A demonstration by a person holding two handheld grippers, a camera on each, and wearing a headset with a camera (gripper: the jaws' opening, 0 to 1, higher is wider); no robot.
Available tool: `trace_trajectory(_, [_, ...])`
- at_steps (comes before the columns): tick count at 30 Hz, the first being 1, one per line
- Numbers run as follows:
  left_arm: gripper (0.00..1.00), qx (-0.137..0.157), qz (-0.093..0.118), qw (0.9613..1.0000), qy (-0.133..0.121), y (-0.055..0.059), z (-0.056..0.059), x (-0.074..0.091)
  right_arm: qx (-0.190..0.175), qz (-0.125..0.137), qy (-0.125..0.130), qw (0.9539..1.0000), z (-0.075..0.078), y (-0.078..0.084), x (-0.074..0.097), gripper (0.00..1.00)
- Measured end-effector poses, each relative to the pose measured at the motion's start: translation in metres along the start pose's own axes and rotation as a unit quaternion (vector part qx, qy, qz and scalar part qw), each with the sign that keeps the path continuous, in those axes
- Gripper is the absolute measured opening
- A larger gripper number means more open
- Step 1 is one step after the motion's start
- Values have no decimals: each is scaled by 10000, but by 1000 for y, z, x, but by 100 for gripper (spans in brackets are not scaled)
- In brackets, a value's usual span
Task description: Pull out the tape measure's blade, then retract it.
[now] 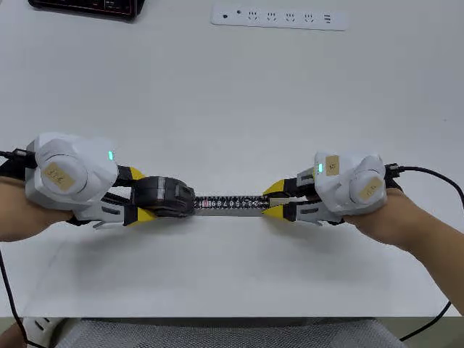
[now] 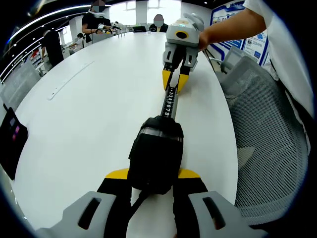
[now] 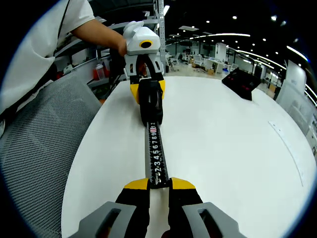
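Observation:
A black tape measure case [image 1: 164, 197] sits just above the white table, held by my left gripper [image 1: 141, 196], whose yellow-tipped jaws are shut on its sides [image 2: 154, 174]. Its black blade with white numbers [image 1: 230, 204] runs a short way to the right. My right gripper [image 1: 274, 201] is shut on the blade's end [image 3: 158, 182]. In the right gripper view the blade [image 3: 155, 153] leads straight back to the case [image 3: 150, 104]. From the left gripper view the blade [image 2: 169, 105] stretches to the other gripper [image 2: 174, 82].
A white power strip [image 1: 279, 17] lies at the table's far edge, and a black device [image 1: 90, 6] sits at the far left corner. A grey mesh chair [image 1: 217, 333] stands at the near edge. People sit at the table's far end [image 2: 129, 20].

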State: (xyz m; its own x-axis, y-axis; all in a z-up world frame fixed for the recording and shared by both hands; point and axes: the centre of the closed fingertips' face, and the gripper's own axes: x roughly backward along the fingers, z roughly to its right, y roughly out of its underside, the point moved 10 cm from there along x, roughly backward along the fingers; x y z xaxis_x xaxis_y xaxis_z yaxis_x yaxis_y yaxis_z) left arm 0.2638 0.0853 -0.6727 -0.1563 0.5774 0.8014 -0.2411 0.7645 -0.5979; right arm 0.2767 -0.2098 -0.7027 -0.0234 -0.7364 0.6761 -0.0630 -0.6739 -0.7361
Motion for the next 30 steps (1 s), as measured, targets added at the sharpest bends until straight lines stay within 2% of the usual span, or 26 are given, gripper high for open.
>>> trace_trajectory(30, [27,-23,-52,10000,9,-1,0,1,-87,-216,139,9996,-2,19,26,10])
